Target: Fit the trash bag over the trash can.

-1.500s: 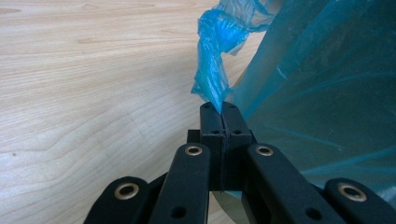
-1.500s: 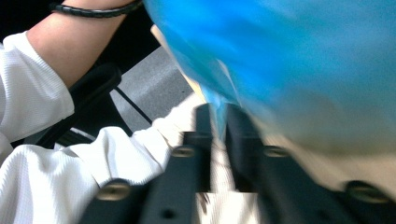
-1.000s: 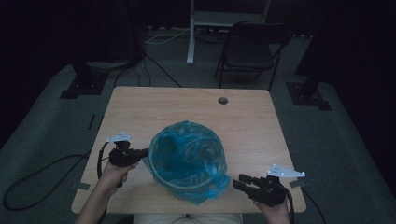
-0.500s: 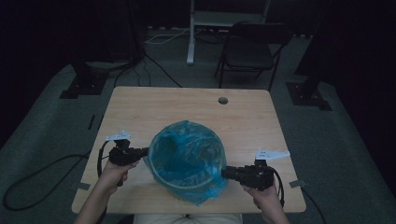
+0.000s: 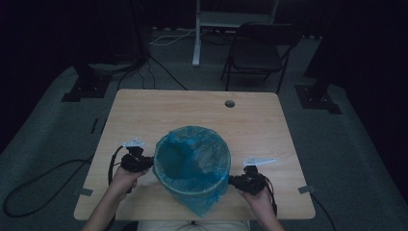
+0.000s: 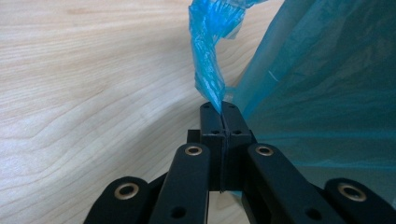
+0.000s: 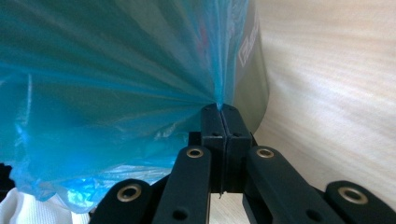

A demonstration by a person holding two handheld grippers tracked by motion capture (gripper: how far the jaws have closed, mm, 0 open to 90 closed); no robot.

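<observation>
Grippers number two, the left gripper [image 6: 220,108] and the right gripper [image 7: 220,108], each with jaws clamped on the one blue bag [image 5: 195,161] lining the one bin [image 7: 252,70] on the tabletop [image 5: 192,110].

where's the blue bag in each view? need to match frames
High view: blue bag lines the bin at table's near centre, between both grippers.
Left gripper view: right side and top, a strip pinched in the shut jaws.
Right gripper view: left and centre, film pinched in the shut jaws.
Shared landmark: wooden table.
</observation>
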